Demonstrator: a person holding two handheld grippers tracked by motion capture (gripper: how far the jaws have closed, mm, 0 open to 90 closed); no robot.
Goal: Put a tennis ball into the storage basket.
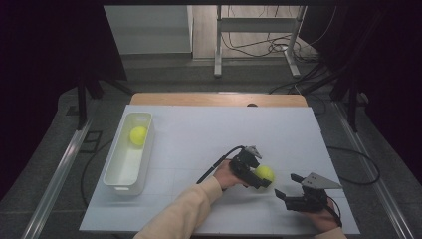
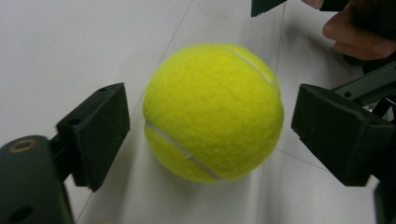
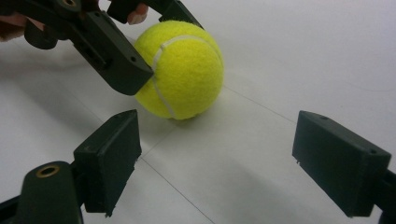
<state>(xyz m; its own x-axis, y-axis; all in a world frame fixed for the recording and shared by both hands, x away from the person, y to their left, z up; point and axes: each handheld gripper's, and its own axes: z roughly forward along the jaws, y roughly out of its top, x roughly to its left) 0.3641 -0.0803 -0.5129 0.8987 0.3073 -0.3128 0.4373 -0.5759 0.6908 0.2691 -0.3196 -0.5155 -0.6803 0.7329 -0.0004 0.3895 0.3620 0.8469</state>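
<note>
1. left gripper (image 1: 260, 177) straddles the tennis ball (image 1: 264, 173) near the table's front right; jaws spread w/ gaps both sides, nothing clamped yet.
2. right gripper (image 1: 282, 195) idles just beside it, jaws apart, empty.
3. risk: one pad hits first, ball rolls off toward the edge.
4. risk: shallow pinch, fuzzy ball squirts out.
5. smooth white table (image 1: 199, 134); white bin (image 1: 125, 179) at left holds a second ball (image 1: 138, 135). dim room, prob. cables on the floor behind.
</note>
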